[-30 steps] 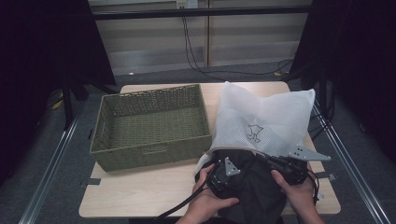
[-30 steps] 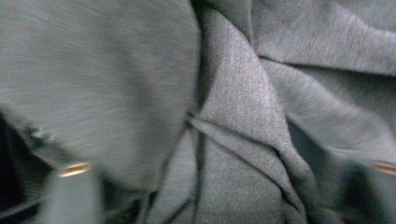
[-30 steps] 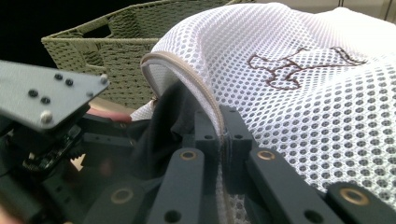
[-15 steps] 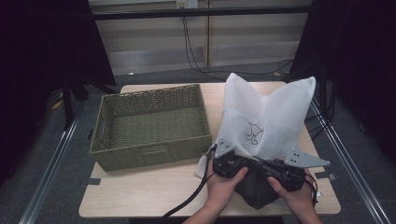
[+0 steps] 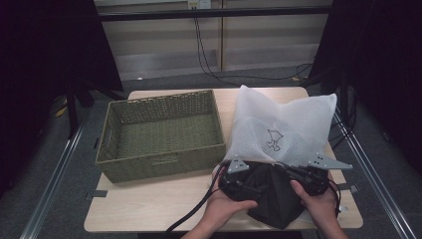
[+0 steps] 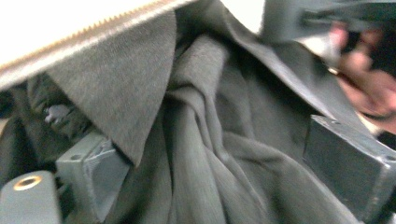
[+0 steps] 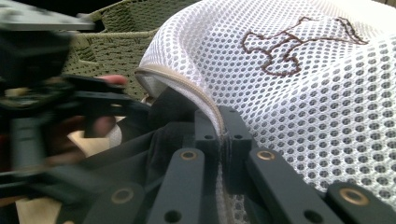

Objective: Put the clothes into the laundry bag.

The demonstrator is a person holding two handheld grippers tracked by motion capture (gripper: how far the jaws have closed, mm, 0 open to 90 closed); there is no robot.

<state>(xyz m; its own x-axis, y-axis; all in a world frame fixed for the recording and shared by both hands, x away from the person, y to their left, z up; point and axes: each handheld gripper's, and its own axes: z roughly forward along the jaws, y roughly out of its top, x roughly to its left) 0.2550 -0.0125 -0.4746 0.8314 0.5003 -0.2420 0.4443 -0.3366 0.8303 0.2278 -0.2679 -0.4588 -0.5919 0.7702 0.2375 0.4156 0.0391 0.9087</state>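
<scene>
**Dark garment going into the mesh bag**

Here the person works at the near edge of the counter (image 5: pixel 149 219), putting a dark garment (image 5: pixel 271 191) into a white mesh laundry bag (image 5: pixel 283 124). The bag lies on the right half of the counter, with its open mouth toward the person. The garment sits at this mouth, partly under the bag's edge and partly outside on the counter.

The right gripper (image 7: pixel 218 128) has its fingers pressed together on the zipper edge (image 7: pixel 187 91) of the bag. It seems to hold the mouth up, so that there is room for the cloth to pass under it.

The left gripper (image 6: pixel 229 163) has just been opening its fingers. Now they stand wide apart, with folds of the garment lying loose between them but not squeezed. Probably it let go in order to take a new hold deeper in the cloth.

A green woven basket (image 5: pixel 164 134) stands empty just beside the bag, on the left.
</scene>
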